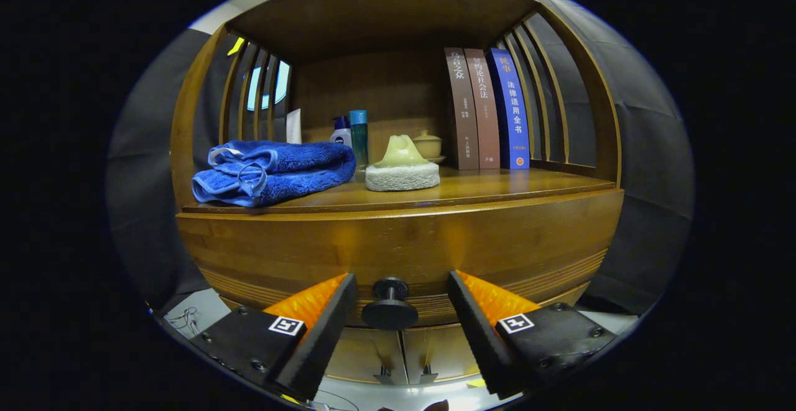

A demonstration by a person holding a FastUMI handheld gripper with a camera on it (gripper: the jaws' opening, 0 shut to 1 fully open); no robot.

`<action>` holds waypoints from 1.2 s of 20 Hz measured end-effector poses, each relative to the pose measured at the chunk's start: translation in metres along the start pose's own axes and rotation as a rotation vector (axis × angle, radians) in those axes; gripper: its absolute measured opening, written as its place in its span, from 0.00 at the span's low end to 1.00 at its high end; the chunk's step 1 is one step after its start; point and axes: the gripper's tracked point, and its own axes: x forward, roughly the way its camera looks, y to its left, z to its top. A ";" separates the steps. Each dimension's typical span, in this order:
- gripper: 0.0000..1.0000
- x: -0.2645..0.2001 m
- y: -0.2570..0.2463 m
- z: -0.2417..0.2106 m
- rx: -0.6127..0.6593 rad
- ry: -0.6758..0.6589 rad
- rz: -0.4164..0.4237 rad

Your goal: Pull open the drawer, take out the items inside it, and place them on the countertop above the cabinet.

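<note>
- Countertop [528, 181] of the brown wooden cabinet, left of the picture: a folded blue terry towel [273, 171] lies on it near the front edge, with a white tube [294, 126] standing behind it.
- Left of centre, at the back of the countertop: a small white bottle with a blue cap [341, 132] stands touching or just beside a taller teal bottle [359, 137].
- Centre, upper half: a pale green moulded lump [401, 152] sits on a white fluffy pad [402, 176], with a cream lidded cup [428, 145] on a saucer behind it.
- Centre, lower half: the curved wooden drawer front [497, 243] runs below the countertop, and you can see no gap above it or anything of its inside. It looks shut.
- Lower middle: the black round knob [390, 305] of the drawer stands between the fingers of your gripper [401, 280]. The tongs are spread wide, one finger on each side of the knob with clear space both ways, holding nothing.
- Right of centre: two brown books [472, 109] and a blue book [510, 109] stand upright against the slatted side.
- Progress, as a judgement: this fits two stages. Either the drawer is shut with its items inside, or some of the things on the countertop came out of it and it is closed again. You cannot tell which from this picture.
</note>
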 end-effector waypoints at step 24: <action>0.99 -0.288 0.024 0.212 0.037 -0.222 0.202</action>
